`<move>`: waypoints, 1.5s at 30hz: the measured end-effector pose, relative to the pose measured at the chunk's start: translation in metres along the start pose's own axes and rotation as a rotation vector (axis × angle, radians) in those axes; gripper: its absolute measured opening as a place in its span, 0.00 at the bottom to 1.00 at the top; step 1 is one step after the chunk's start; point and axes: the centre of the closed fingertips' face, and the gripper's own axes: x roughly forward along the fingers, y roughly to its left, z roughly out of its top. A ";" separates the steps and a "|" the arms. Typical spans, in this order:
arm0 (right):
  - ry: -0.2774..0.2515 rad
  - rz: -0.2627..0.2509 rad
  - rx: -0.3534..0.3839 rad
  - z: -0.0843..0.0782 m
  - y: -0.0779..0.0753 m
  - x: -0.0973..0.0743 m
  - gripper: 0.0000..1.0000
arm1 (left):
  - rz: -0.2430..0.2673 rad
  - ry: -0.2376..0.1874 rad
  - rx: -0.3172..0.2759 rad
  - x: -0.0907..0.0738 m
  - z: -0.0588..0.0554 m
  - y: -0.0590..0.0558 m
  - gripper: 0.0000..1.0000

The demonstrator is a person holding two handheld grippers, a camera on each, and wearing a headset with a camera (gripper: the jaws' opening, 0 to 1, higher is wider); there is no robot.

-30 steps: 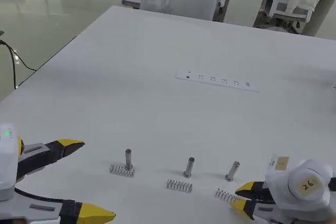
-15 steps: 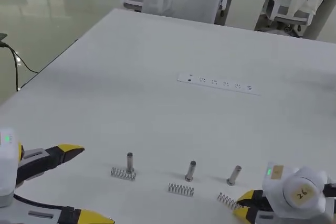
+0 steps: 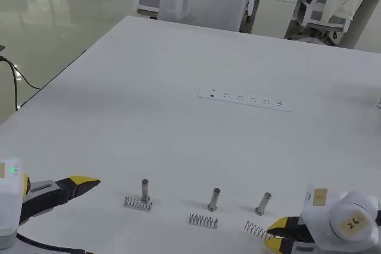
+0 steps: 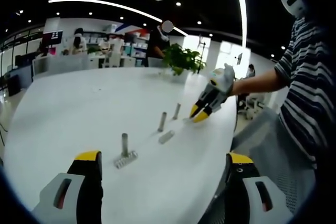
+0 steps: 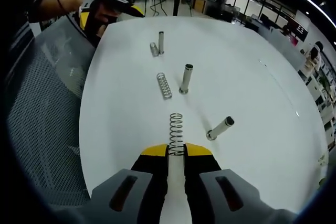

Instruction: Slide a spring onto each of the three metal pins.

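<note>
Three short metal pins stand in a row near the table's front edge: left pin (image 3: 144, 190), middle pin (image 3: 214, 199), right pin (image 3: 263, 203). A loose spring lies by each: left spring (image 3: 137, 204), middle spring (image 3: 203, 221), right spring (image 3: 256, 228). My right gripper (image 5: 176, 151) has its jaws closed in on the near end of the right spring (image 5: 176, 129), which still lies on the table beside the right pin (image 5: 219, 128). My left gripper (image 4: 164, 157) is held wide open and holds nothing, well short of the left pin (image 4: 125, 144). Its upper finger (image 3: 77, 184) shows at the lower left.
A white power strip (image 3: 244, 97) lies across the table's middle. Office chairs (image 3: 202, 4) stand beyond the far edge. The table edge (image 3: 53, 81) runs along the left, above the floor. A striped sleeve (image 4: 302, 93) is at the right in the left gripper view.
My right gripper has settled lower at the right spring's end, with its jaws drawn closer together. The left gripper has barely moved, and the head camera has shifted slightly.
</note>
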 end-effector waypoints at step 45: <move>-0.088 0.114 -0.256 0.063 0.053 -0.011 0.08 | -0.373 0.061 0.113 0.102 0.016 -0.070 0.42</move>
